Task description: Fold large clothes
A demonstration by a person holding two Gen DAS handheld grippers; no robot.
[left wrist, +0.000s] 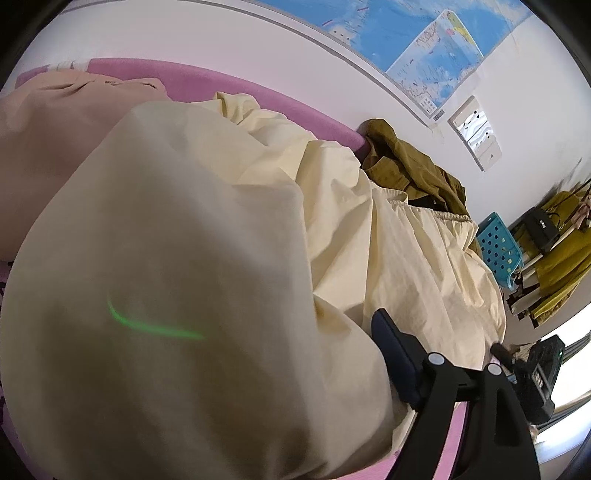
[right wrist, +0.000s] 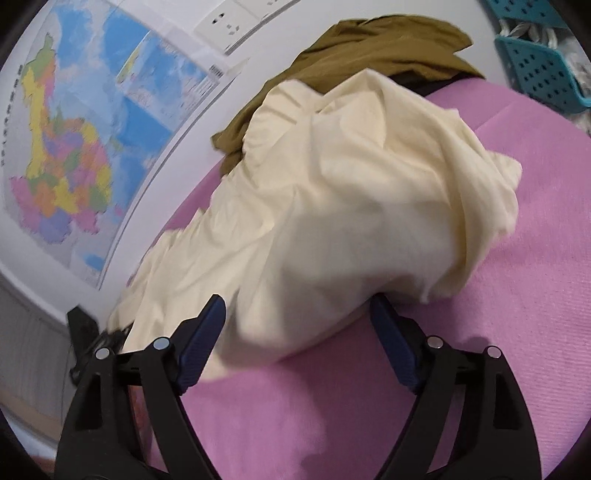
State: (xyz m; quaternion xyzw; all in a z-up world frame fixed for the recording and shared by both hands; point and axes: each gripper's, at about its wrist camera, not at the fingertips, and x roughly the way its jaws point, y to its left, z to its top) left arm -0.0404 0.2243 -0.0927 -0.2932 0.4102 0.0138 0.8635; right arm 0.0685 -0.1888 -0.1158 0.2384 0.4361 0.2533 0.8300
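Counting garments: 3 in left wrist view, L to R: 1 peach-pink piece (left wrist: pixel 55 122), 1 cream garment (left wrist: pixel 207 266), 1 olive-brown garment (left wrist: pixel 413 162); right wrist view shows only 2, cream (right wrist: pixel 332 206) + olive-brown (right wrist: pixel 369 48).
Maps: 2 sheets on wall (right wrist: pixel 74 140), 1 big w/ coloured regions, 1 smaller overlapping; print too small/blurred to read.
Sockets: 1 white wall plate (left wrist: pixel 476 133) in left view, approx. 2 plates (right wrist: pixel 236 22) in right view.
Baskets: 1 teal perforated basket (left wrist: pixel 498 251).
Surface: pink mat (right wrist: pixel 517 221) under the clothes.
Left gripper (left wrist: pixel 288 354): only 1 blue pad (left wrist: pixel 395 362) seen, other finger hidden under cream cloth that bulges over it; jaws read wide, no pinch visible.
Right gripper (right wrist: pixel 297 339): both blue pads apart, nothing clamped; cream garment's near fold lies btwn and just ahead of tips, right pad (right wrist: pixel 391 343) at cloth edge.
Cream garment pos.: bunched on mat, far end touching olive-brown piece by wall.
Other: green light streak (left wrist: pixel 155 325) on cream cloth. Black device (left wrist: pixel 539 221) far right, no legible brand.
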